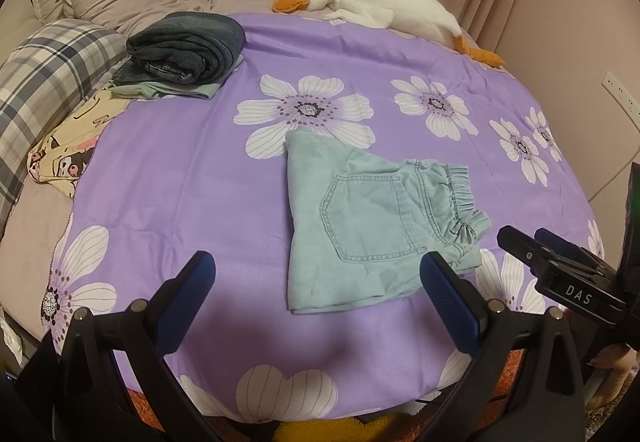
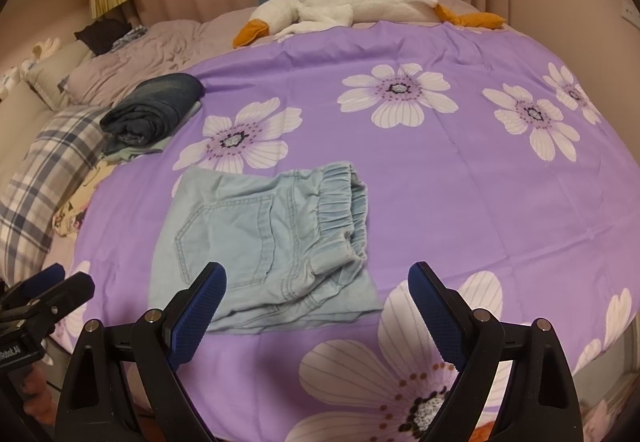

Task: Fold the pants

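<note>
The light blue pants (image 2: 260,242) lie folded on the purple floral bedspread (image 2: 460,202), waistband toward the right and folded edge toward the left, just ahead of both claws; the right gripper (image 2: 316,300) hovers nearest, by the waistband corner, jaws wide and empty. The left gripper (image 1: 316,284) is likewise spread with nothing held. Counted: one pair being folded, one stack of folded clothes (image 1: 184,54), one plush goose (image 1: 380,6).
</note>
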`<state>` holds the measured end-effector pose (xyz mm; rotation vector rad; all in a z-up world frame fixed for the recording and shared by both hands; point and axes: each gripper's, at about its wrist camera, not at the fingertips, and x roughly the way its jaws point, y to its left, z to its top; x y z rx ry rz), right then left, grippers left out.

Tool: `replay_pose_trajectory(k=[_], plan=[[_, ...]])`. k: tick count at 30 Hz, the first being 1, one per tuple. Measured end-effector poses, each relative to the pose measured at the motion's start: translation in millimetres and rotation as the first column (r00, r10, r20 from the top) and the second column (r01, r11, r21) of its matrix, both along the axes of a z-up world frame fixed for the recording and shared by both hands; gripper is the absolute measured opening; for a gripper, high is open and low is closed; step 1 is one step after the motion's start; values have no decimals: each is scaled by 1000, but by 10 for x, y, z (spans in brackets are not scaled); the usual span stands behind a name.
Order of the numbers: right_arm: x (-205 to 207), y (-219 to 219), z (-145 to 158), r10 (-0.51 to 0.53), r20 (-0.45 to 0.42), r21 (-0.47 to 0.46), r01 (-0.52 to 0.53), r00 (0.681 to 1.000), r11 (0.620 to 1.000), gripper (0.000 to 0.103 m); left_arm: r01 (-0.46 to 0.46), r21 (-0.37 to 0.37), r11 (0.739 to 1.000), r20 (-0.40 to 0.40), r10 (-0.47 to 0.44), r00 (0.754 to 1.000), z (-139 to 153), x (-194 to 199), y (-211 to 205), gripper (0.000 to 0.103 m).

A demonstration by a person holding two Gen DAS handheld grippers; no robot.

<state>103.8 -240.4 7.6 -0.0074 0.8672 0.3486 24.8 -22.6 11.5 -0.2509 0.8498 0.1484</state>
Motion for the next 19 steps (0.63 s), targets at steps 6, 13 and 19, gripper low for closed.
replay_pose_trajectory(k=[6, 13, 19], plan=[[32, 15, -36, 0, -12, 3, 0, 1000, 1000, 92, -11, -1, 1000, 3, 11, 1000, 9, -12, 43, 102], [14, 36, -43, 7, -16, -4, -7, 1000, 1000, 92, -11, -9, 1000, 2, 11, 1000, 1, -13, 69, 102], [19, 33, -40, 3, -16, -8, -3, 1000, 1000, 92, -8, -8, 1000, -3, 8, 1000, -8, -4, 48, 102]])
